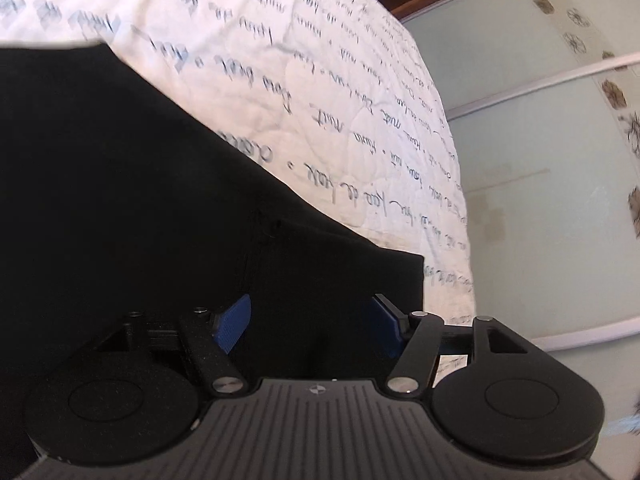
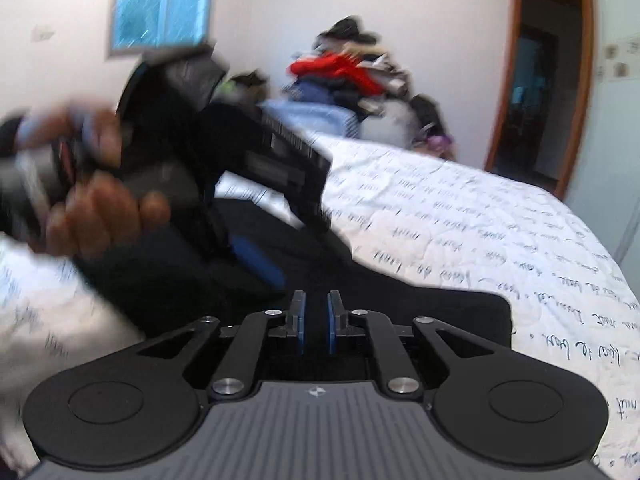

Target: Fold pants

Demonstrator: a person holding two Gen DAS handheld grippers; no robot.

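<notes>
pants [image 1: 132, 184] laid on bed [image 1: 320, 80], 9 to 6 o'clock in left view | left gripper [image 1: 312, 322] spread wide over hem corner, nothing held | right gripper [image 2: 314, 322] nearly closed, cloth between pads not confirmed | fold judged early, unfinished

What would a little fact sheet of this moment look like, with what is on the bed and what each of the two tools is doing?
surface: bed with a white quilt printed with handwriting
garment: black pants lying on the quilt
left gripper: jaws wide apart, over the pants
right gripper: jaws nearly together, a narrow gap between them, nothing seen in it
person's hand: holding the left tool, blurred
background: pile of clothes at the far end of the bed, window, open doorway
</notes>
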